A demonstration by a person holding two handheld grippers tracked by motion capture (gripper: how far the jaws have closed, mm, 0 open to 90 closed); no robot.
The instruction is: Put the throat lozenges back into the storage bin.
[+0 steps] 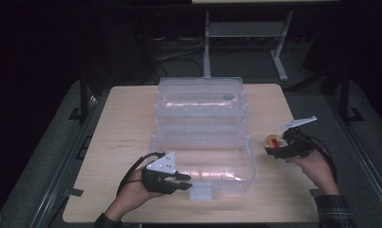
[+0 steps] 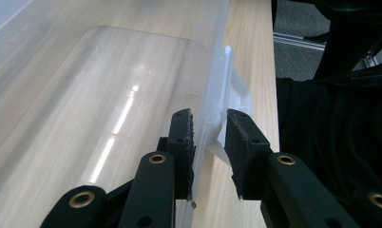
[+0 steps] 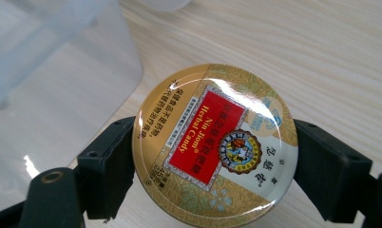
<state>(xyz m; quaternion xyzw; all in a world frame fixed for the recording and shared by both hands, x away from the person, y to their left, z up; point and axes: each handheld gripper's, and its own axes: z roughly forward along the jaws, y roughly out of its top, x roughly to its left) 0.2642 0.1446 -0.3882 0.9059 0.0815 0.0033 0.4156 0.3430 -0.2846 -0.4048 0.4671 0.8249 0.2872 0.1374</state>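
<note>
Right gripper [image 1: 273, 146] is clamped on a round gold candy tin [image 3: 215, 145], one jaw on each side of the rim, lid facing the camera. The tin is held in the air over the table [image 1: 127, 123], just off the right side of the clear plastic storage box [image 1: 203, 137]. It is not over the opening yet.

Left gripper [image 2: 209, 137] sits at the box's near wall, jaws straddling the wall by the front latch tab [image 2: 234, 95]. The inner pad looks to be on the plastic. There is a small gap at the outer pad, so I can't tell if it's truly pinching or just bracketing the wall.

Risks from here, as I judge them:
- The grip is on a smooth curved metal rim, with contact only at two opposite points. A tilt or a quick swing could let the tin rotate or squirt out.
- Going in low, the tin or the right jaws could clip the box's right wall. The clear walls are hard to read.
- If the left hold is loose, any bump shoves the light box across the table.
- A drop from height means the tin bounces or rolls on edge inside the box.
</note>
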